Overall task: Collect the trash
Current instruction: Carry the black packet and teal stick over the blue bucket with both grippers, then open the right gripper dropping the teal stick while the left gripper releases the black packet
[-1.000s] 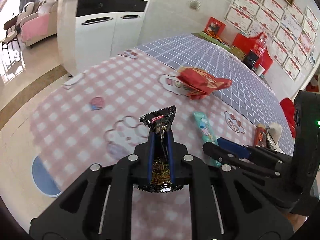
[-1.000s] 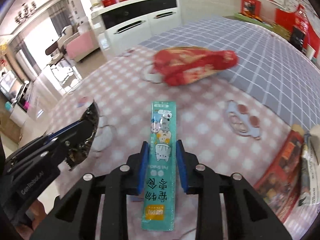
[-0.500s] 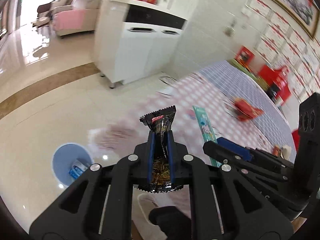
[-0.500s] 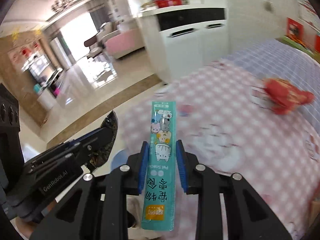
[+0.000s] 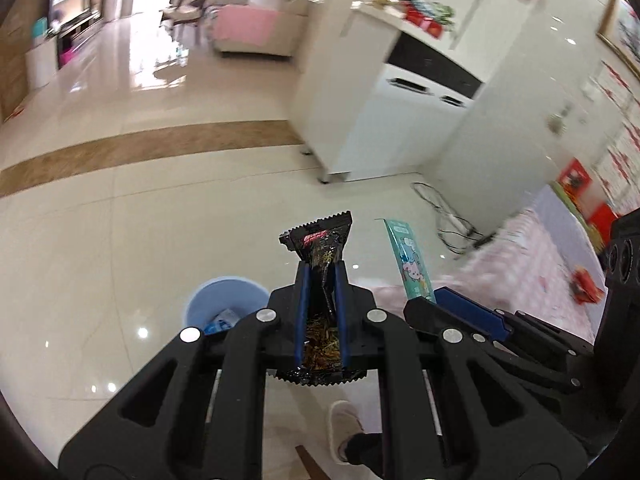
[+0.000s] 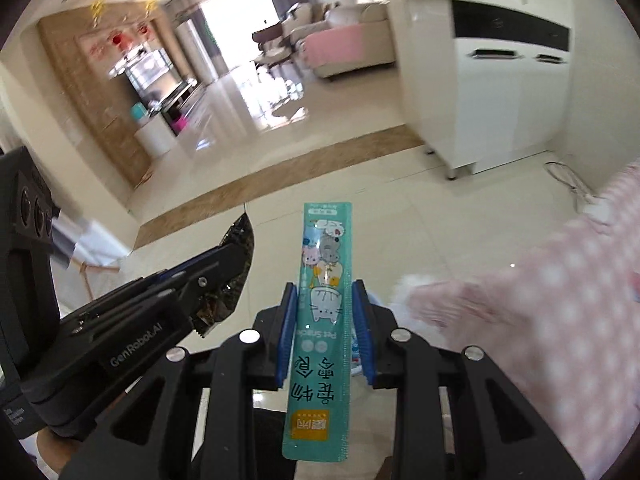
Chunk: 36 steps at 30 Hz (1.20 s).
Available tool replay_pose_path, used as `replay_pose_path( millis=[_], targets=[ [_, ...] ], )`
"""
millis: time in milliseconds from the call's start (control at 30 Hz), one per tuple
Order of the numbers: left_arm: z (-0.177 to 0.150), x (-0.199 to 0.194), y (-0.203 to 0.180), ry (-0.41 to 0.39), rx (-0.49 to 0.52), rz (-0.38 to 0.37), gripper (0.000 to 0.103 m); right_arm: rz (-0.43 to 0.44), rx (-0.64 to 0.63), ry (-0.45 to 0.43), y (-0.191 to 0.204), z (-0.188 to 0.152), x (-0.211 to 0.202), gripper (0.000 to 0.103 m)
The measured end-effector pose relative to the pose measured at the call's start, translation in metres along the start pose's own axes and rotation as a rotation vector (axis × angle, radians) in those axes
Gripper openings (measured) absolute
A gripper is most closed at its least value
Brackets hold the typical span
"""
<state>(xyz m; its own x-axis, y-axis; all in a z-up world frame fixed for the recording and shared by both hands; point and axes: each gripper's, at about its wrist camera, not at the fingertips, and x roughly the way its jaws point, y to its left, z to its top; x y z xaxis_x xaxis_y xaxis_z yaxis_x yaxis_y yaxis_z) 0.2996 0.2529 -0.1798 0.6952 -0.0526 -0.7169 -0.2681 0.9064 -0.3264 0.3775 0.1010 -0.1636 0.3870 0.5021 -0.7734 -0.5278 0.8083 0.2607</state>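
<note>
My left gripper is shut on a black snack wrapper, whose serrated end sticks out past the blue pads. My right gripper is shut on a long teal pet-snack sachet with cartoon cats. Both are held over the glossy floor, side by side. A light blue bin stands on the floor just left of the left gripper, with a piece of trash inside. From the left wrist view the sachet and right gripper show at the right. In the right wrist view the left gripper with the wrapper shows at left.
The table with its pink checked cloth lies at the right, with a red packet left on it. A white cabinet stands beyond, cables on the floor by it. A slippered foot shows below the left gripper.
Both grippers have swung left off the table and out over the floor, each keeping its piece of trash. The blue bin has come closer to the left gripper.
</note>
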Motion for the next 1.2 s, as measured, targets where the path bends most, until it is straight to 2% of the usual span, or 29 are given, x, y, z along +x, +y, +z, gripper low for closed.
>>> replay_pose_path(
  millis=[200, 367, 400, 467, 533, 600, 933, 1200],
  targets=[
    [0.004, 0.031, 0.051, 0.031, -0.073, 0.077, 0.013, 0.028, -0.03, 0.061, 0.02, 0.011, 0.061, 0.027],
    [0.008, 0.054, 0.078, 0.058, -0.107, 0.125, 0.013, 0.046, -0.031, 0.065, 0.025, 0.019, 0.099, 0.03],
    [0.009, 0.058, 0.083, 0.064, -0.11, 0.132, 0.013, 0.042, -0.032, 0.065, 0.023, 0.018, 0.103, 0.032],
    [0.008, 0.065, 0.091, 0.075, -0.118, 0.145, 0.013, 0.038, -0.026, 0.078, 0.021, 0.022, 0.117, 0.046],
    [0.007, 0.07, 0.098, 0.083, -0.122, 0.148, 0.013, 0.024, -0.022, 0.076, 0.02, 0.023, 0.125, 0.051],
    [0.006, 0.077, 0.099, 0.093, -0.12, 0.158, 0.013, 0.014, -0.024, 0.077, 0.02, 0.022, 0.13, 0.052],
    [0.002, 0.088, 0.087, 0.105, -0.09, 0.164, 0.013, -0.084, -0.046, 0.012, 0.018, 0.013, 0.112, 0.058],
    [0.004, 0.089, 0.07, 0.099, -0.049, 0.164, 0.013, -0.147, -0.063, -0.118, 0.021, 0.016, 0.077, 0.062]
  ],
)
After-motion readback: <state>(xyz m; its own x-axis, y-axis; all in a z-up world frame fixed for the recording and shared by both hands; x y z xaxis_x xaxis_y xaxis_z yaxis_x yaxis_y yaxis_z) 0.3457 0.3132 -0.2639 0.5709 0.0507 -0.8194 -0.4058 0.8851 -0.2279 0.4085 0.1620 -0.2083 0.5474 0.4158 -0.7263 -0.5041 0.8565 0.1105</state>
